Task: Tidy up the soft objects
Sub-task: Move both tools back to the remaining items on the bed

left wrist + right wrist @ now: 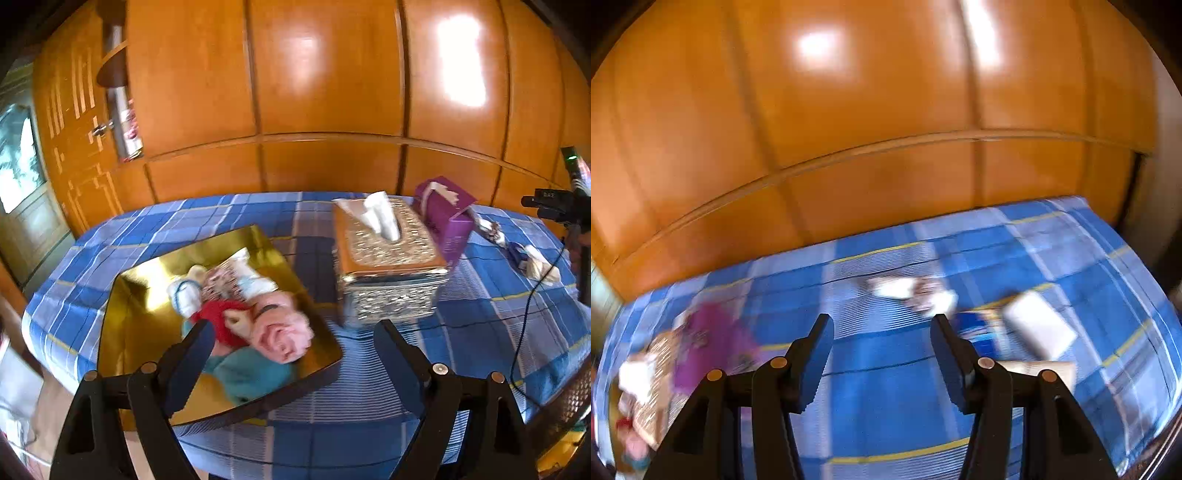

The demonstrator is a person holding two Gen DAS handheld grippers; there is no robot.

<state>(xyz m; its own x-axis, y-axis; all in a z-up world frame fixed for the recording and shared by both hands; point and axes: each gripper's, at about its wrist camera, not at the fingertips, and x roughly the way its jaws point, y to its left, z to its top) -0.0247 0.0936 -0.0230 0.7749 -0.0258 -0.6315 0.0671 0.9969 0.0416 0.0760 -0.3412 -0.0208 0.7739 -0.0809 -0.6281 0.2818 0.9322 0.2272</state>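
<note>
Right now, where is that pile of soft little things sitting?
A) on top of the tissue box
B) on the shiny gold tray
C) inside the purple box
B: the soft pile lies on the gold tray, left of the tissue box.

Glossy orange wood wardrobe (325, 74) throws back bright glare. Checked blue cloth (480, 325) looks soft and matt. The gold tray (140, 302) is mirror-shiny, the tissue box (388, 266) embossed metal-looking, the socks (280, 332) fuzzy knit.

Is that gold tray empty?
No. The gold tray holds a pile of soft things, among them a pink cloth, a red one and a teal one.
</note>
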